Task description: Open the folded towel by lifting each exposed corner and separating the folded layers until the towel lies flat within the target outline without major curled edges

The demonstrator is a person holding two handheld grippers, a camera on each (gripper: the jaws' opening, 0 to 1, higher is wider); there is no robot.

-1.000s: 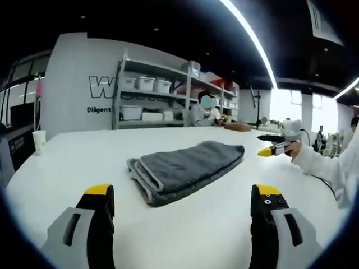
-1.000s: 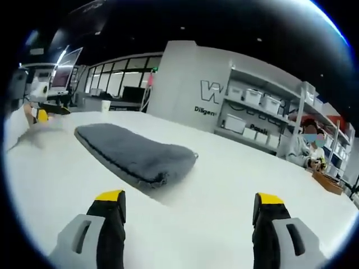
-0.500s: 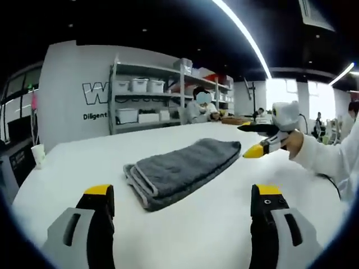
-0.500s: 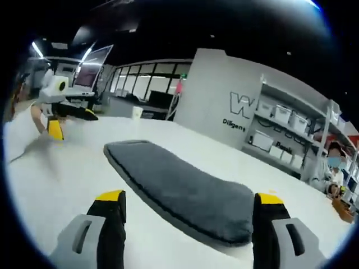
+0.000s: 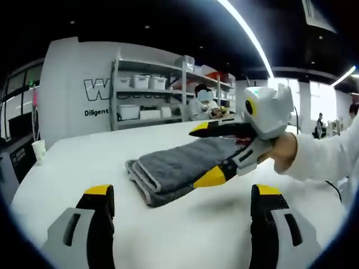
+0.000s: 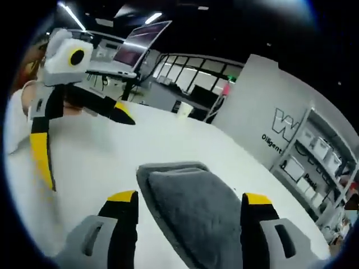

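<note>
I see the folded grey towel (image 5: 179,168) at centre frame on the white surface (image 5: 73,162). My right tool (image 5: 216,151) reaches in from the right, jaws spread over it; my left tool (image 5: 182,196) gapes, empty. Shelving (image 5: 148,95) stands upper centre.

Towel (image 5: 179,168) on table (image 5: 78,162), between tools

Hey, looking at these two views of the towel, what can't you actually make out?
- Towel, left gripper view: its far end is hidden behind the right tool.
- Towel, right gripper view: its near end is cut off by the bottom edge between the right tool's jaws.
- Target outline: none can be made out on the white table.
- Shelf bins: too small to read.
</note>
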